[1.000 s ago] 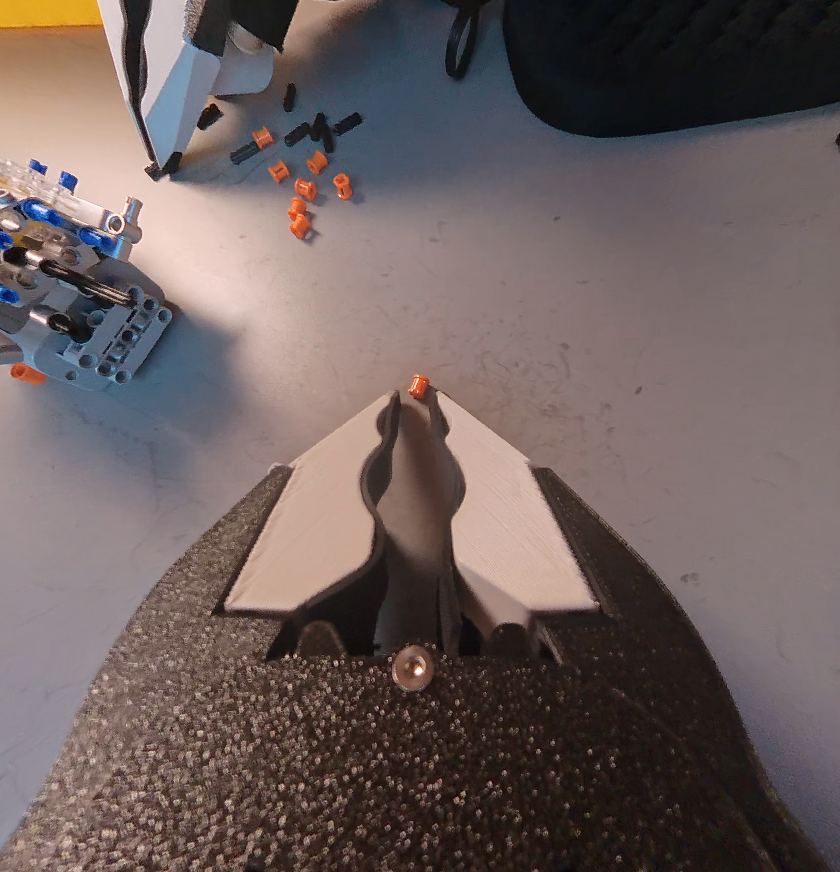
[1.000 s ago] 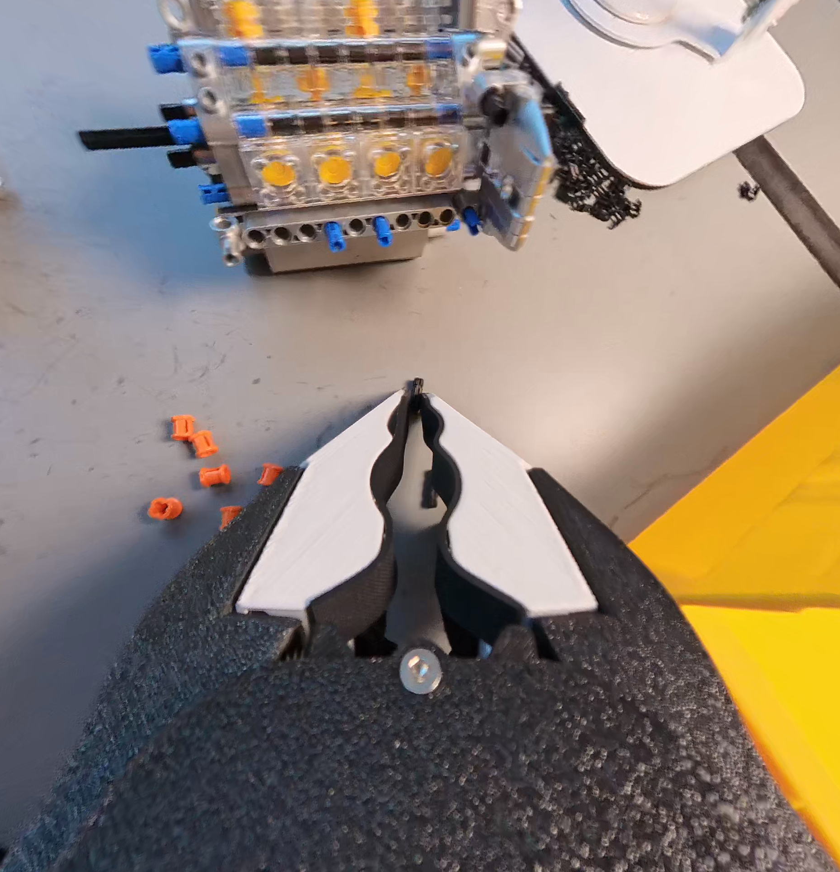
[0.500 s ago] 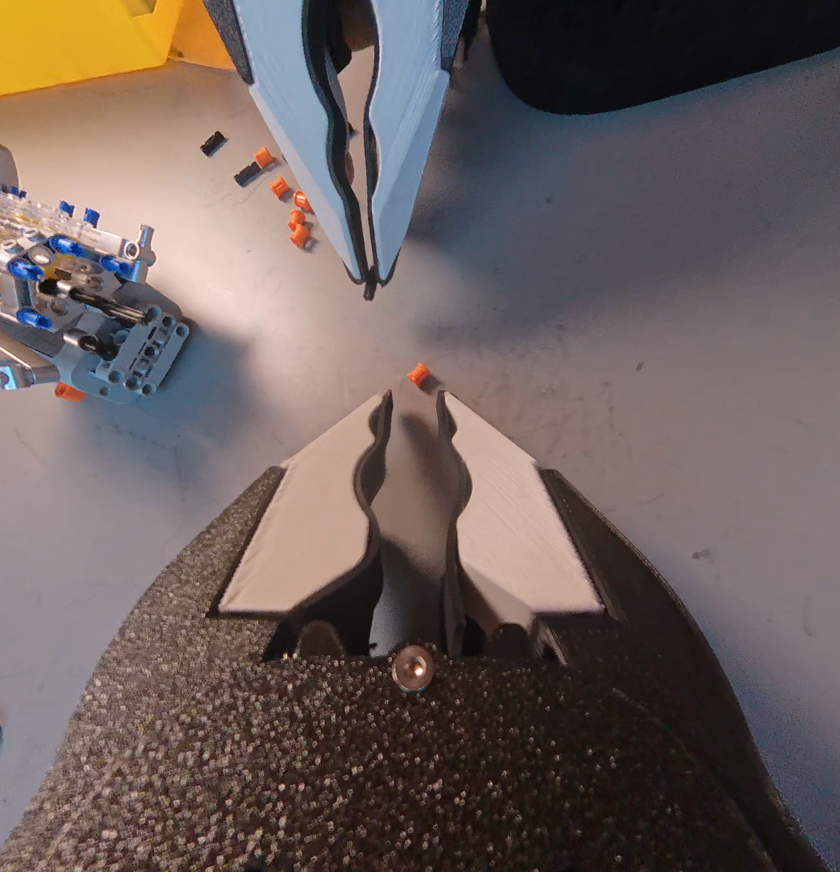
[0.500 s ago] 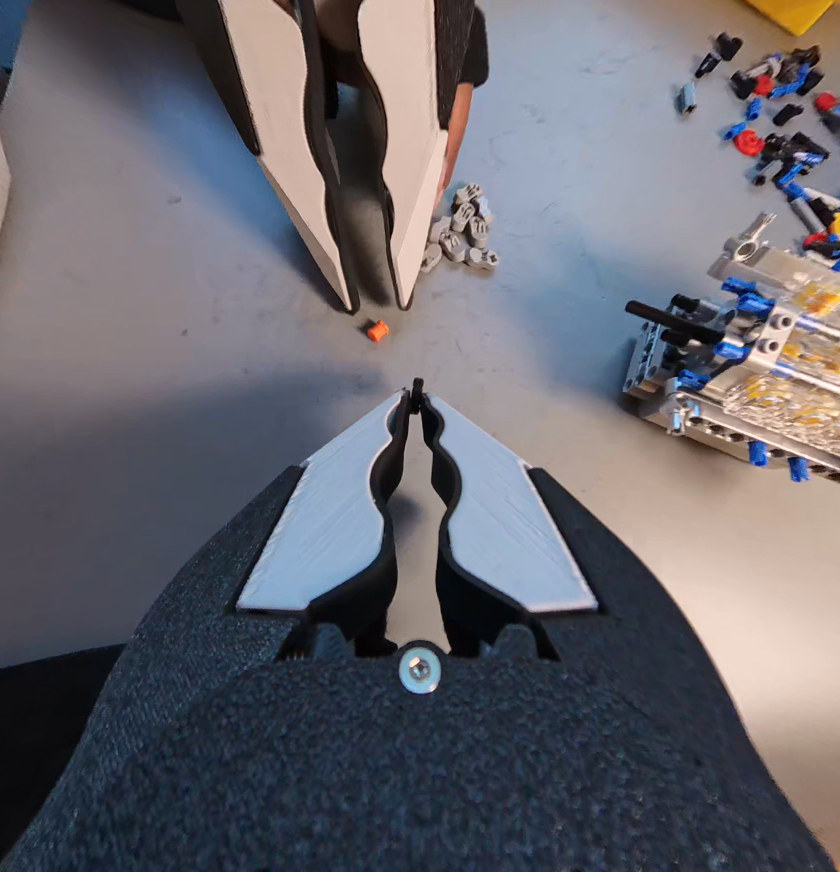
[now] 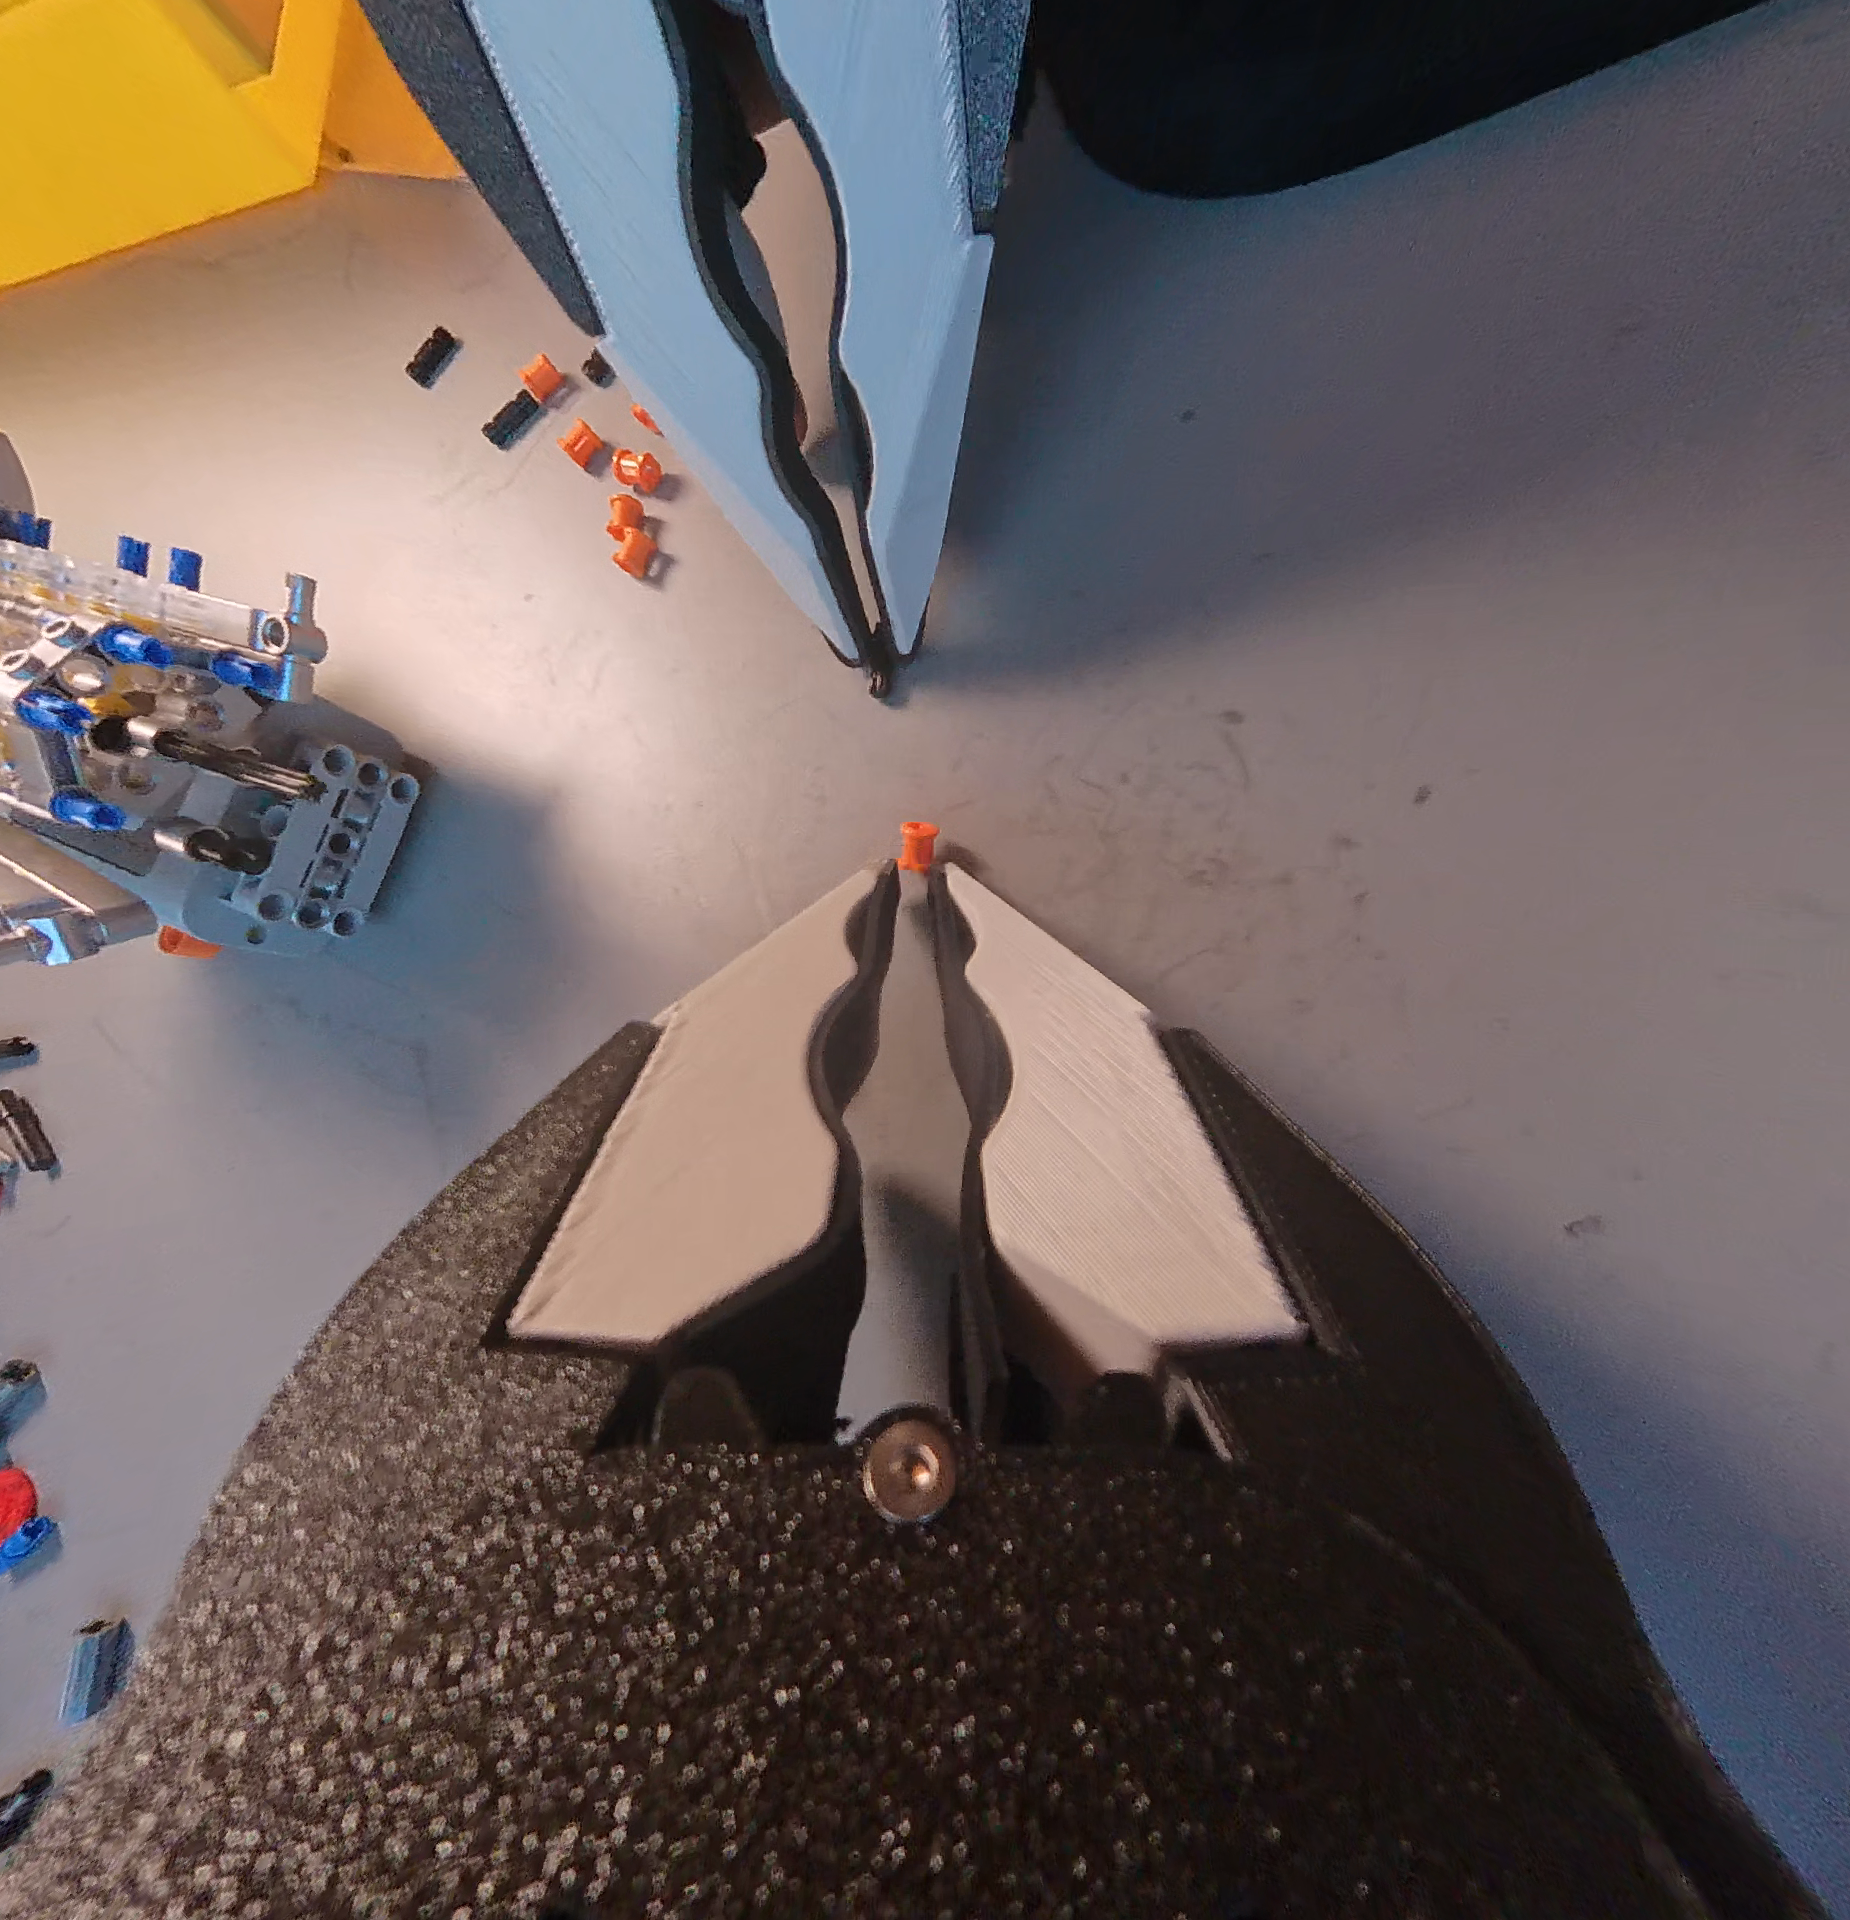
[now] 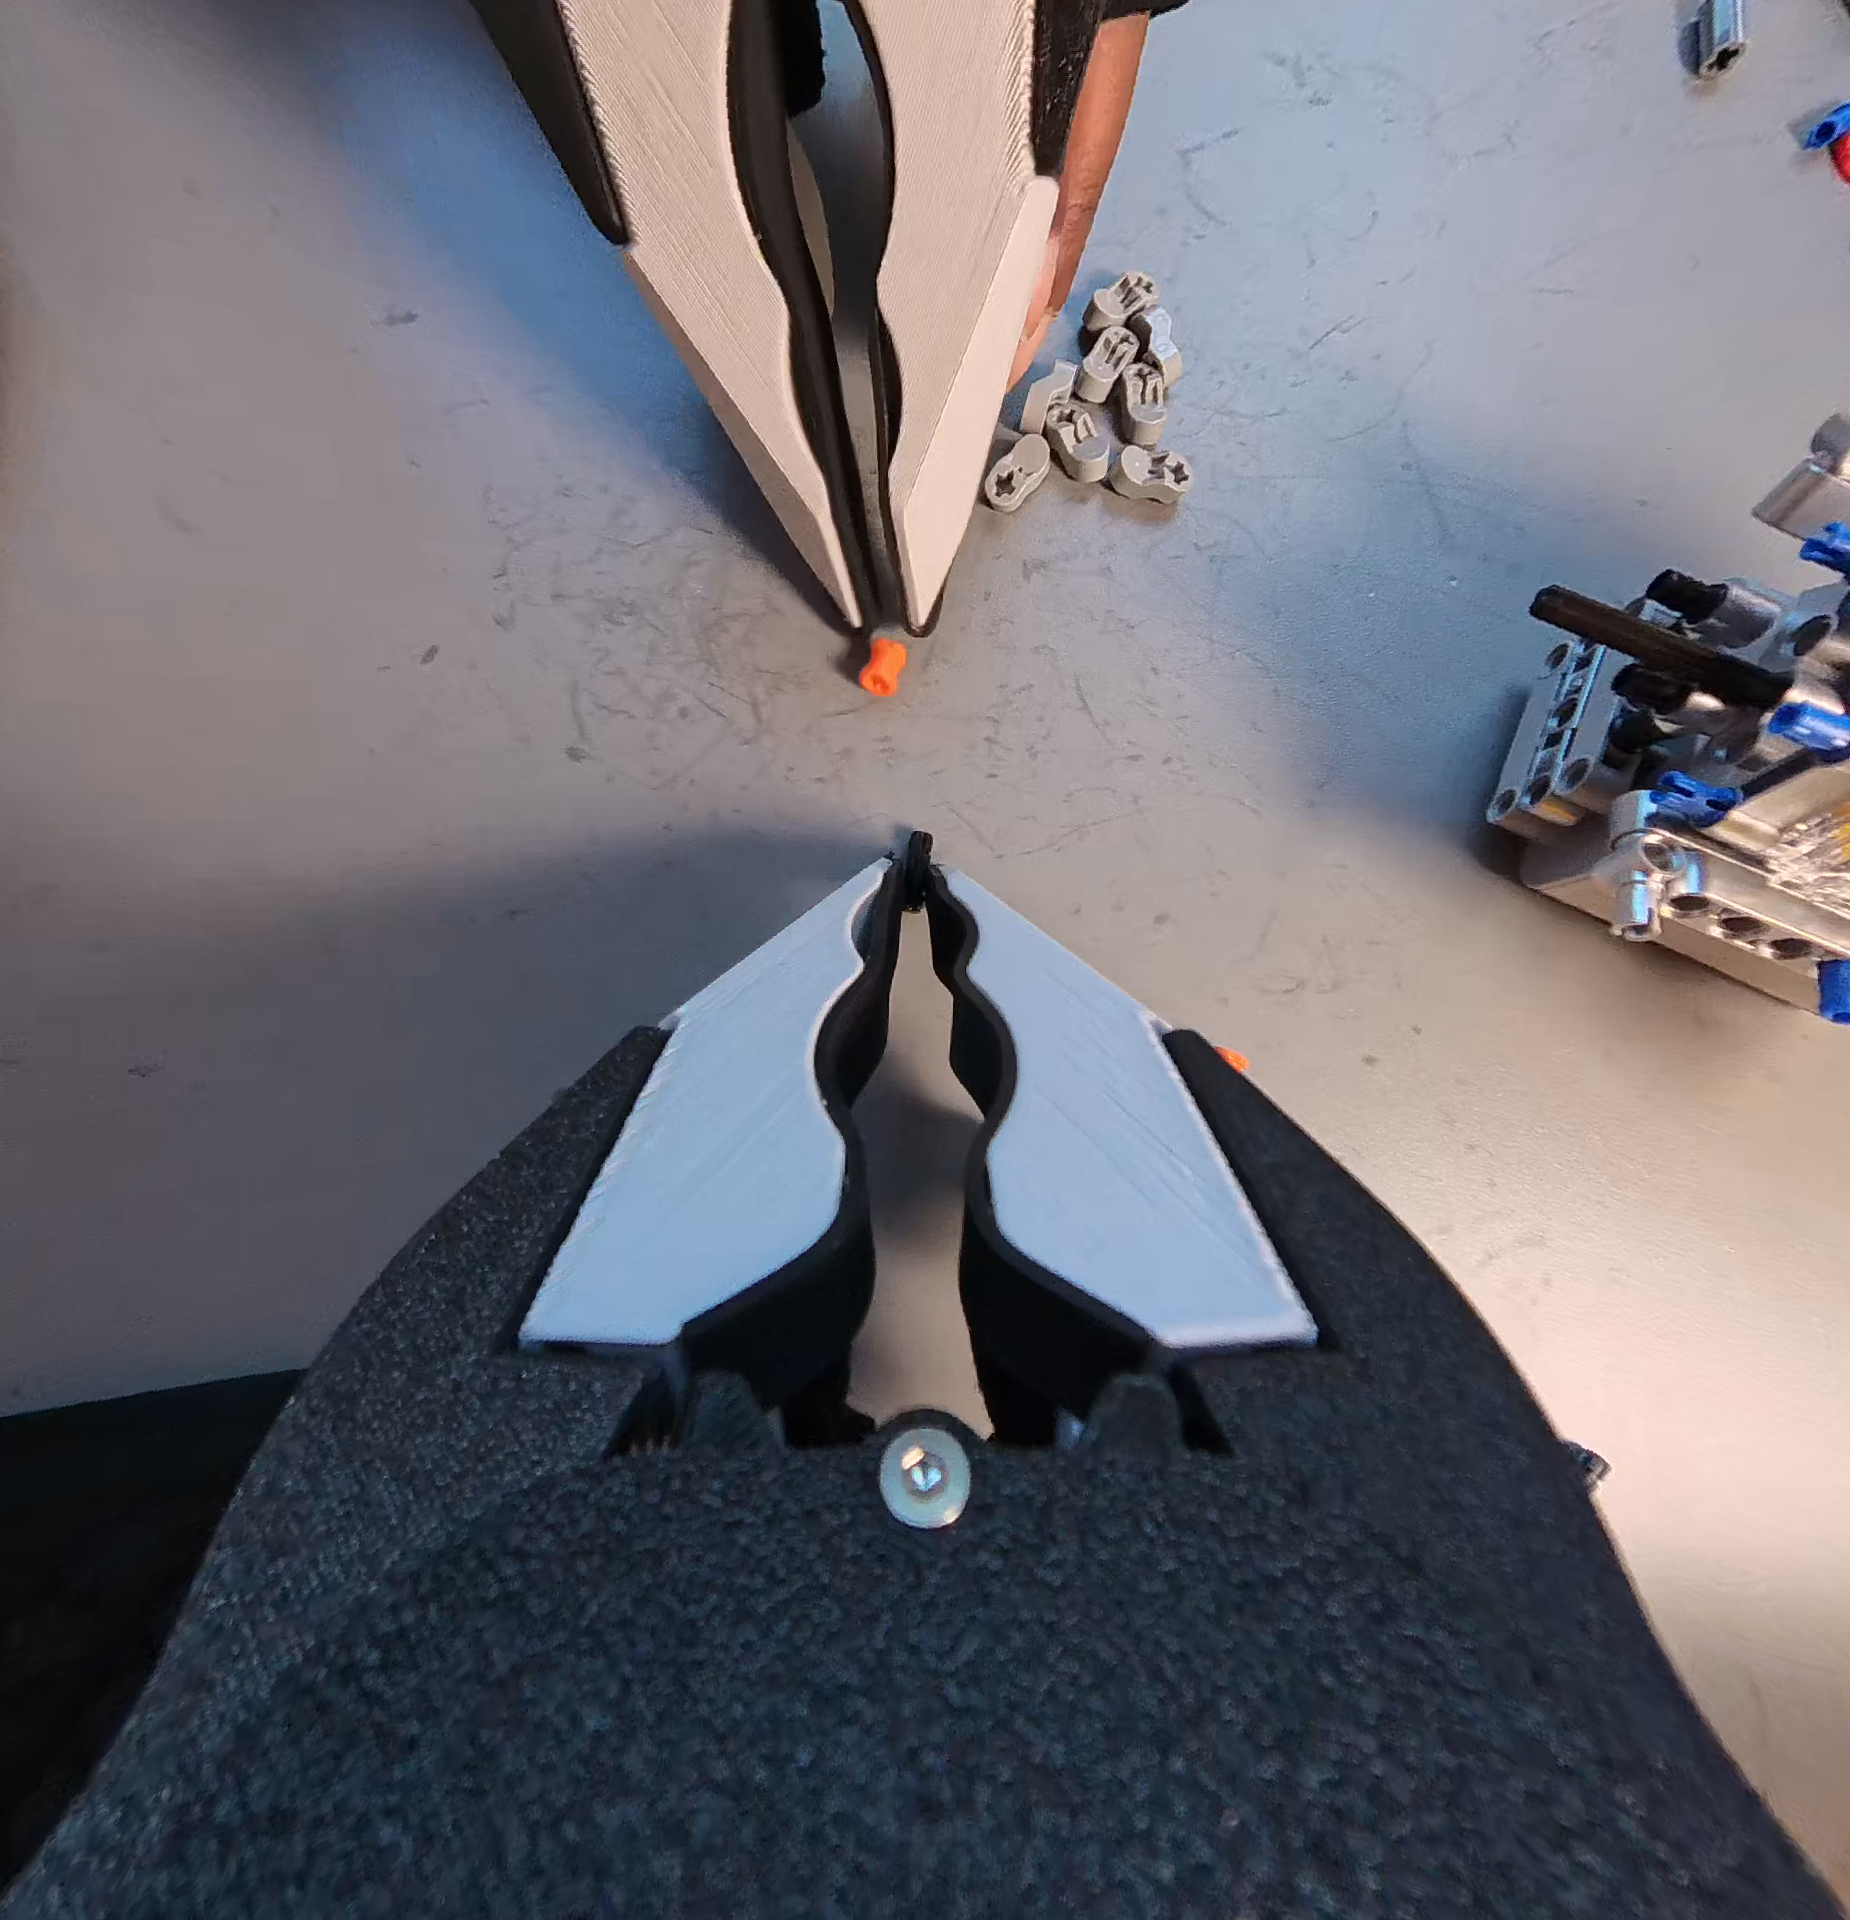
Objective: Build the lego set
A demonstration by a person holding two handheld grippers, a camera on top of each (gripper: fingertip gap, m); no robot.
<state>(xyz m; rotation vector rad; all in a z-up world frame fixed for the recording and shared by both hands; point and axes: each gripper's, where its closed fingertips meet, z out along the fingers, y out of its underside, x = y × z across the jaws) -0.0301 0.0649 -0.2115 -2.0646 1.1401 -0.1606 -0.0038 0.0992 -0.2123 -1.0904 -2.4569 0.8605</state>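
Since half a second ago, left gripper has closed on orange bush, pinched at its tips over grey bench. Right gripper opposite, close by, clamps small black pin. Brick model sits left.

Two tongs: left tongs and right tongs. Each pinches one small piece: an orange bush and a black pin. Five loose orange bushes lie clustered on the table, seven grey connectors in one heap, and one built model.
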